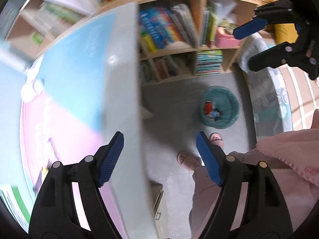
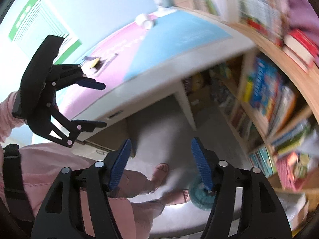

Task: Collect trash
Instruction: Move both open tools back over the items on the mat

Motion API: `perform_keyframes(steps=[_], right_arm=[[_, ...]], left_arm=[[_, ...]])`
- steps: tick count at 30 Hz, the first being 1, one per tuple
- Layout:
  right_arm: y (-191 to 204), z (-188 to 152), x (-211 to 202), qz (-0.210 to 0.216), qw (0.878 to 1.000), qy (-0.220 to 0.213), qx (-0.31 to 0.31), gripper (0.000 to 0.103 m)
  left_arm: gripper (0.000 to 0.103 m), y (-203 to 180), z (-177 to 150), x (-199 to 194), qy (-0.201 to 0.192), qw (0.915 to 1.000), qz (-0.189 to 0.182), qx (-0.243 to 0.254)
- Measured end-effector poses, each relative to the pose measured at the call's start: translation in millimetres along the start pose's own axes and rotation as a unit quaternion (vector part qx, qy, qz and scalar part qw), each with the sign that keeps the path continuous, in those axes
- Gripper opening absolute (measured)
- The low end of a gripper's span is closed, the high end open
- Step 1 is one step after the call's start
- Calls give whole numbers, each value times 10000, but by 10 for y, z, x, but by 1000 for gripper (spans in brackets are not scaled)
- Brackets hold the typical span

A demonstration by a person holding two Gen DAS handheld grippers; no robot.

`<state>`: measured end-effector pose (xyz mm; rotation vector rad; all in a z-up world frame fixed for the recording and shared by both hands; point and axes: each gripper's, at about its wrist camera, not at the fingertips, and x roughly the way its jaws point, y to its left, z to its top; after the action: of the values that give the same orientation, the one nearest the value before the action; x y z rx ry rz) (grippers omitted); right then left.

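Observation:
A teal mesh trash basket point(image 1: 220, 107) stands on the grey floor with red and blue scraps inside; it also shows in the right wrist view point(image 2: 199, 196), partly behind a finger. My left gripper point(image 1: 159, 157) is open and empty, over the desk's edge. My right gripper point(image 2: 160, 164) is open and empty above the floor. Each shows in the other's view, the right one point(image 1: 245, 47) and the left one point(image 2: 103, 105), both open. A white crumpled scrap point(image 2: 145, 22) and a small yellow item point(image 2: 94, 62) lie on the desk; the scrap also shows blurred in the left wrist view point(image 1: 32, 87).
The desk point(image 1: 123, 91) has a pink and blue mat point(image 2: 159, 45) and a white edge. A bookshelf point(image 1: 173, 31) full of books stands behind the basket. The person's sandalled feet point(image 1: 187, 159) and pink clothes are below. A drawer unit point(image 2: 119, 133) is under the desk.

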<state>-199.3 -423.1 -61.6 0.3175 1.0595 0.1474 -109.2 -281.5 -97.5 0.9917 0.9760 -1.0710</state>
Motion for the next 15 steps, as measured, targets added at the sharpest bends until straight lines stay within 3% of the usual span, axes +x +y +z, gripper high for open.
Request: perform_keyframes(steps=[6, 15], right_arm=[[388, 431, 331, 308, 9970, 256, -659, 66], [1040, 1006, 854, 675, 9843, 568, -1528, 66]], left_arm=[[75, 541, -437, -55, 102, 9959, 303, -842], [75, 1276, -1060, -144, 310, 9832, 798, -1613]])
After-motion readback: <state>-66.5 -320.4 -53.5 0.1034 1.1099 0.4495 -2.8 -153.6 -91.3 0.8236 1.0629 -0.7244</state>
